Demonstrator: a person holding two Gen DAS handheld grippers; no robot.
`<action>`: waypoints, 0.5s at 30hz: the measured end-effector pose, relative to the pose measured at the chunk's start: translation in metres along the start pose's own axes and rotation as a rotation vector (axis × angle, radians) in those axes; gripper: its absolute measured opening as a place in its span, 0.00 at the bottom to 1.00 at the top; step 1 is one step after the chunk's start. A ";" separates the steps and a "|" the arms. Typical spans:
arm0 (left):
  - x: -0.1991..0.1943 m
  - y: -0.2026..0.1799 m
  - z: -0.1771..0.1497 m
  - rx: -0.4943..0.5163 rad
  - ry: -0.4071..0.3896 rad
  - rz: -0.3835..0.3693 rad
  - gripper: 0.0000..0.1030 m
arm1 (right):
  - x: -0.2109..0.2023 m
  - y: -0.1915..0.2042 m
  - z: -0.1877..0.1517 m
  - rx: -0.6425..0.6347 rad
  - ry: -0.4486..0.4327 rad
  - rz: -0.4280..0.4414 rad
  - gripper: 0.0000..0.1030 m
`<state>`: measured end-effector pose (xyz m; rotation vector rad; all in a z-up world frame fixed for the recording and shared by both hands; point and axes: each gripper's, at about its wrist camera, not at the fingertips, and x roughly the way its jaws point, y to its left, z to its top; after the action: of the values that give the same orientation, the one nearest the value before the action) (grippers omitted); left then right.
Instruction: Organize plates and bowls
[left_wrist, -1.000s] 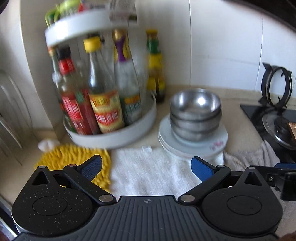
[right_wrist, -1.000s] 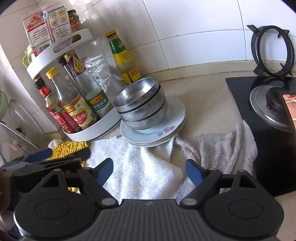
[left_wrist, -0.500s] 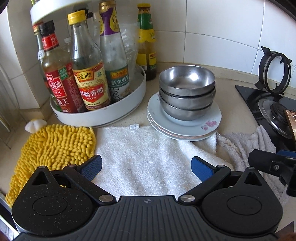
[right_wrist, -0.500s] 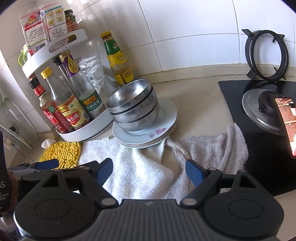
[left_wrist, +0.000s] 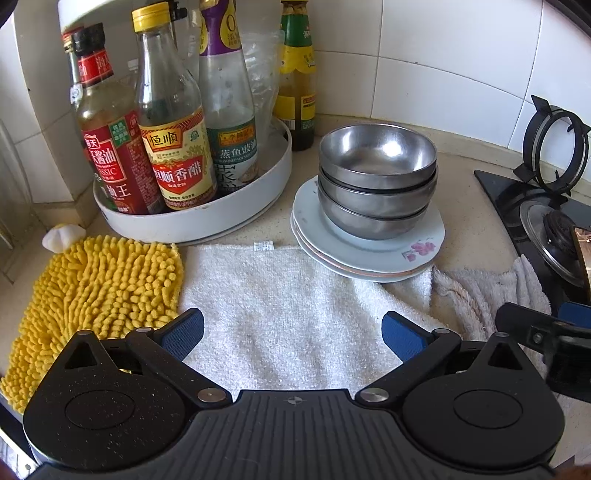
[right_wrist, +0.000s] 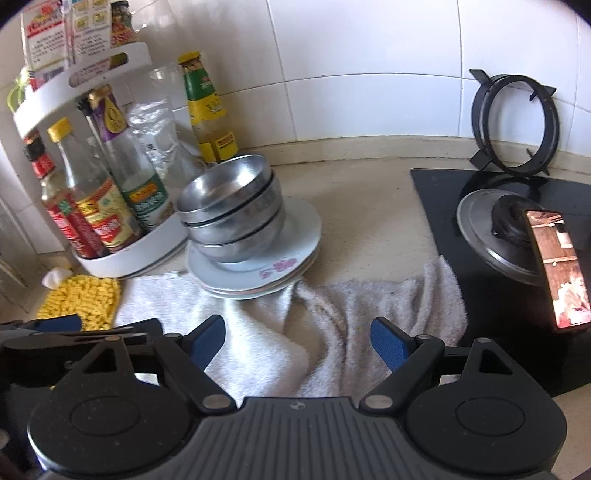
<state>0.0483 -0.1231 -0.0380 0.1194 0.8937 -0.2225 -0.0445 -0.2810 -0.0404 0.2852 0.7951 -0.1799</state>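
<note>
Three steel bowls (left_wrist: 376, 184) sit nested on a stack of plates (left_wrist: 369, 251) near the surface's back edge, beside the white bottle rack (left_wrist: 192, 218). In the left wrist view the left tongs (left_wrist: 291, 332) are spread wide and empty over the white towel (left_wrist: 280, 306), nearer the stack than a second ago. In the right wrist view the right tongs (right_wrist: 297, 338), likewise spread and empty, have also drawn closer. Both seem to be approaching the stack, though a tidy pile could equally mean the sorting is done.
</note>
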 end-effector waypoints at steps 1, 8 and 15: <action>0.000 0.000 0.000 -0.001 0.000 -0.002 1.00 | 0.002 0.000 0.000 -0.001 -0.003 -0.010 1.00; 0.001 0.000 0.002 0.006 -0.004 0.006 1.00 | 0.009 0.005 0.001 -0.012 -0.006 -0.035 1.00; 0.002 0.001 0.002 0.008 -0.001 0.012 1.00 | 0.013 0.006 0.001 -0.013 -0.008 -0.047 1.00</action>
<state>0.0516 -0.1226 -0.0383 0.1318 0.8906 -0.2145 -0.0329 -0.2760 -0.0480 0.2534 0.7954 -0.2203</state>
